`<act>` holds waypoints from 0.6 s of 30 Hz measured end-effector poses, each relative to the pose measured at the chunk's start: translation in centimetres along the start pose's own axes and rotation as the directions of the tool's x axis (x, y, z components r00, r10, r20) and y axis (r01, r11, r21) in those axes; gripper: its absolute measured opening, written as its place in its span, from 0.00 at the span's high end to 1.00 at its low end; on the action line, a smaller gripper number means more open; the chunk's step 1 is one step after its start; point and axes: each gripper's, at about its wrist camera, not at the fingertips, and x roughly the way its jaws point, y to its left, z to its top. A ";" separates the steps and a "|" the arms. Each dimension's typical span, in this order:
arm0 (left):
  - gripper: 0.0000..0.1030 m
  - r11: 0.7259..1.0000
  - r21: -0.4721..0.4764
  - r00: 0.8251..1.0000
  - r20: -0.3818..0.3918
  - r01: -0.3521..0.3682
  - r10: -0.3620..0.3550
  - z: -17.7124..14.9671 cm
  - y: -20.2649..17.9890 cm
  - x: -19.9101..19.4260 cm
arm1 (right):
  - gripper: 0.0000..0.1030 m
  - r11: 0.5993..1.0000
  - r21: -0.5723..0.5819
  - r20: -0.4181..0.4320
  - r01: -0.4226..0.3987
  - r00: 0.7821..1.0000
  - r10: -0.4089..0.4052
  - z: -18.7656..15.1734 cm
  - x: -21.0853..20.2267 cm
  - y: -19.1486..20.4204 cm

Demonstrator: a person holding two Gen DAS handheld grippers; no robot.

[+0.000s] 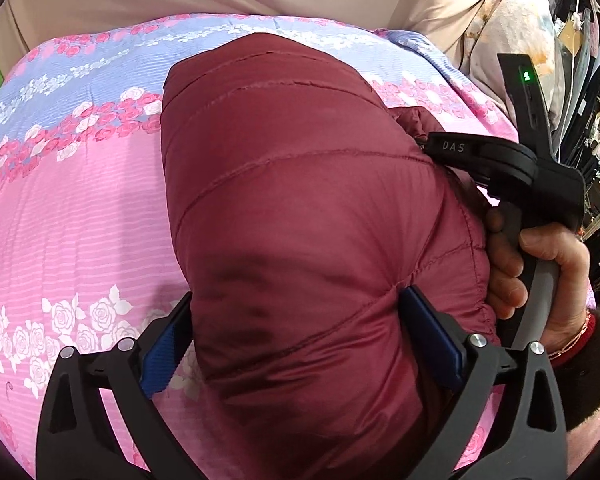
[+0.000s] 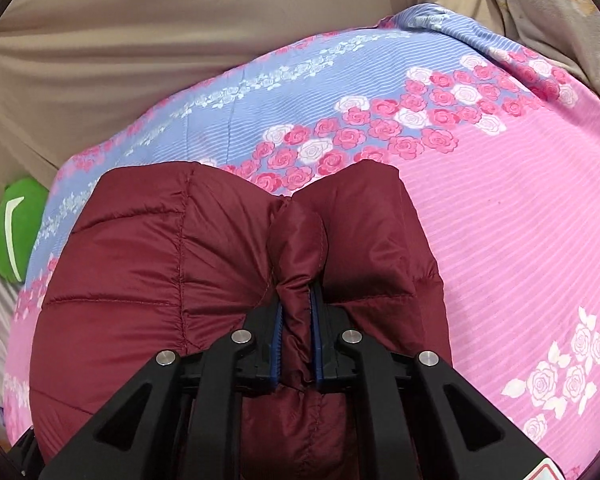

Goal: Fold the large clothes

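A maroon quilted puffer jacket (image 1: 300,184) lies bunched on a pink and blue floral bedsheet (image 1: 80,216). My left gripper (image 1: 296,298) stands wide open astride the near end of the jacket. The padded bulk fills the gap between its blue pads (image 1: 164,344) and bulges against them. My right gripper (image 2: 296,300) is shut on a narrow ridge of the jacket (image 2: 140,272), pinched up between its blue pads (image 2: 278,324). In the left wrist view the right gripper (image 1: 428,142) reaches into the jacket's right edge, held by a person's hand (image 1: 548,280).
Beige cloth (image 2: 140,32) rises behind the bed. A green soft object (image 2: 16,232) sits off the sheet's left edge. Crowded dark shelves (image 1: 596,128) stand at the far right. Open sheet (image 2: 500,220) stretches to the right of the jacket.
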 end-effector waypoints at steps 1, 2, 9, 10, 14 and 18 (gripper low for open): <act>0.06 1.000 -0.001 1.000 -0.003 -0.004 0.004 0.0 0.0 0.0 | 0.92 1.000 0.002 -0.001 -0.007 1.000 0.007 0.1 -0.2 -0.1; 0.06 1.000 0.000 1.000 -0.007 -0.008 0.008 -0.1 0.1 0.1 | 0.91 1.000 0.019 0.009 -0.011 1.000 0.011 0.2 -0.9 -0.4; 0.06 1.000 -0.018 1.000 -0.016 0.009 -0.010 0.1 0.4 -0.1 | 0.79 0.996 0.021 0.124 -0.090 0.989 0.086 -2.8 -11.8 -0.4; 0.06 1.000 -0.019 1.000 -0.015 0.010 -0.010 0.1 0.4 -0.1 | 0.79 0.995 0.002 0.099 -0.099 0.990 0.099 -3.9 -12.6 -0.2; 0.06 1.000 -0.019 1.000 -0.015 0.010 -0.010 0.1 0.4 -0.1 | 0.85 0.998 -0.067 0.008 -0.002 1.000 0.002 -8.3 -12.3 0.2; 0.06 1.000 -0.003 1.000 -0.014 0.008 -0.008 0.1 0.3 0.0 | 0.93 0.996 -0.074 -0.041 0.044 0.998 -0.047 -10.7 -9.6 -1.1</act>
